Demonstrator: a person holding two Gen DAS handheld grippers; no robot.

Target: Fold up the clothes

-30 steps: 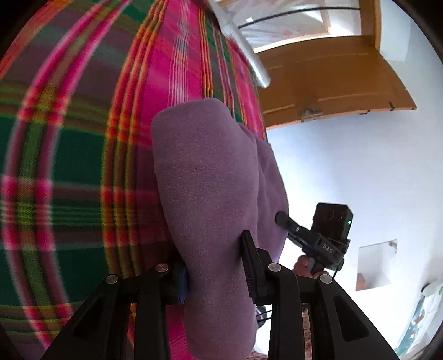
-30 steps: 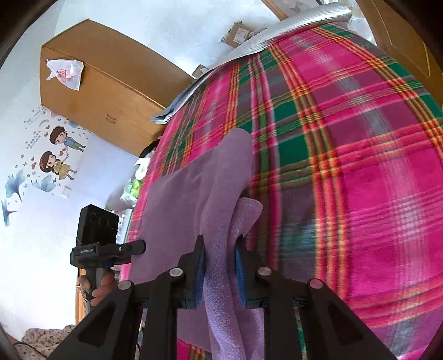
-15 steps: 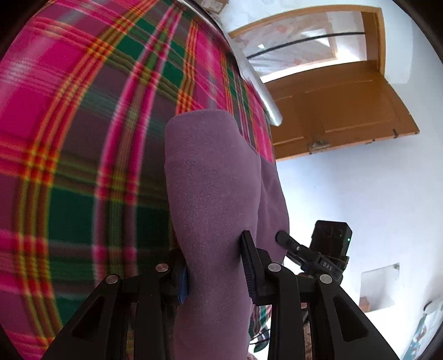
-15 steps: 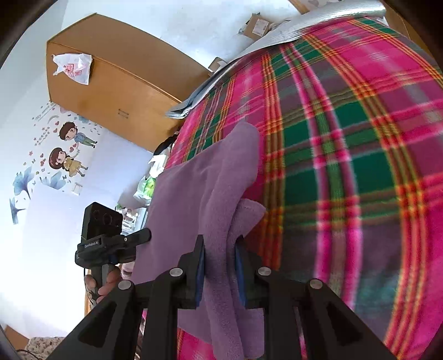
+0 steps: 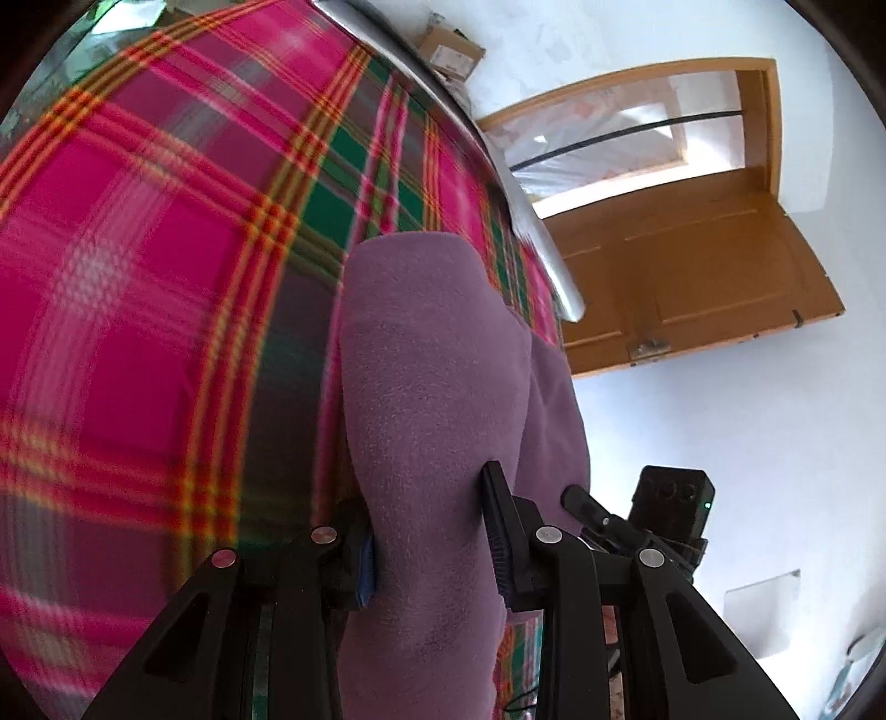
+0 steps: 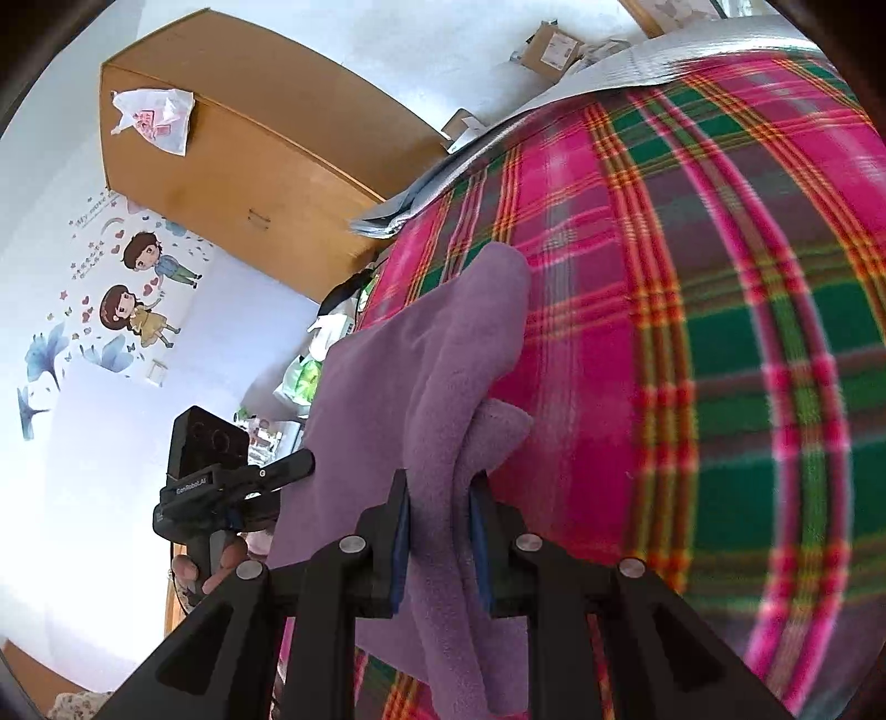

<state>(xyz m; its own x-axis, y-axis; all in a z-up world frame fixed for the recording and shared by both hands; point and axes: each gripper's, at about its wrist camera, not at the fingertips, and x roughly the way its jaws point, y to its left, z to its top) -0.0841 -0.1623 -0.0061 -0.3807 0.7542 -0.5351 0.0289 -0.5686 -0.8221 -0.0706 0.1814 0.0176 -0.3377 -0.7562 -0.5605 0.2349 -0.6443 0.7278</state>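
A purple fleece garment point(image 5: 426, 387) hangs stretched between both grippers over a bed with a pink and green plaid blanket point(image 5: 138, 288). My left gripper point(image 5: 429, 526) is shut on a thick bunched fold of the garment. In the right wrist view the same purple garment point(image 6: 421, 376) runs up from my right gripper point(image 6: 440, 520), whose pads pinch a narrower gathered edge. Each view shows the other gripper across the cloth: the right one point(image 5: 659, 515) at the lower right, the left one point(image 6: 216, 482) at the lower left with a hand under it.
The plaid blanket point(image 6: 692, 332) covers the bed below the garment. A brown wooden door point(image 5: 681, 277) stands open beyond the bed's foot. A wooden wardrobe point(image 6: 249, 155) with a plastic bag on it stands by a wall with cartoon stickers. Cardboard boxes point(image 6: 554, 47) lie past the bed.
Both grippers have carried the garment sideways over the blanket, and the plaid pattern has slid across both views. The grips on the cloth are unchanged.
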